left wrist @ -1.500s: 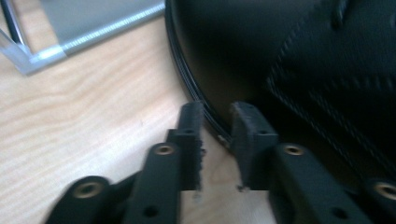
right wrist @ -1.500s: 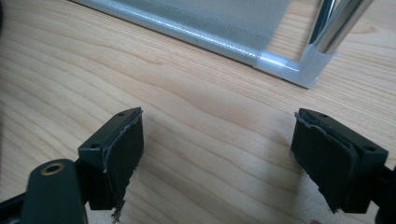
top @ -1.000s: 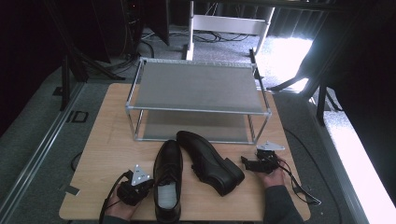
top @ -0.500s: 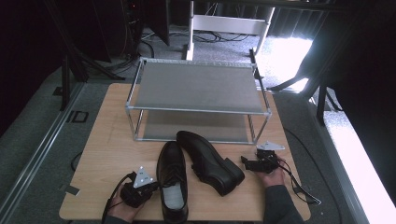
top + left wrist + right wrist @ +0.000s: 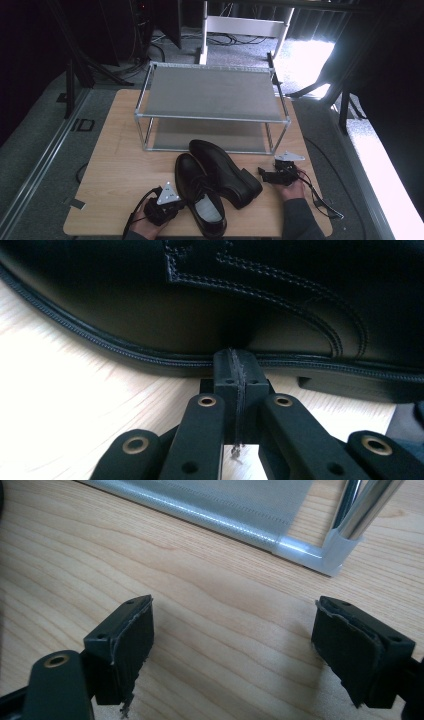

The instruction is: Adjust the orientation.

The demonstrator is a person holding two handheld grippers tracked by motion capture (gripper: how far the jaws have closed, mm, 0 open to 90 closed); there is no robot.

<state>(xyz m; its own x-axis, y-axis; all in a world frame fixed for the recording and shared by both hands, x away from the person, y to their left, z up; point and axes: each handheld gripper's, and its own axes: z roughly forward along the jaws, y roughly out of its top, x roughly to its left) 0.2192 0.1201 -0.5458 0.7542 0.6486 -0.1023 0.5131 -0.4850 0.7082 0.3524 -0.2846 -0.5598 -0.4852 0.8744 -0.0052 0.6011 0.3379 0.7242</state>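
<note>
The left gripper (image 5: pixel 235 365), jaws pressed together, butts the near shoe's (image 5: pixel 200 192) side. That shoe runs lengthwise across its tips. The right gripper (image 5: pixel 232 645) gapes over bare table (image 5: pixel 210 580).

A black leather dress shoe (image 5: pixel 280 295) spans the upper half of the frame, its side wall showing double rows of stitching and a ribbed welt along the sole edge. The hand-held gripper (image 5: pixel 235 372) rises from the bottom centre, its two black jaws pressed together with nothing between them, tips touching the welt. Pale wooden worktop (image 5: pixel 65 405) fills the lower left.
</note>
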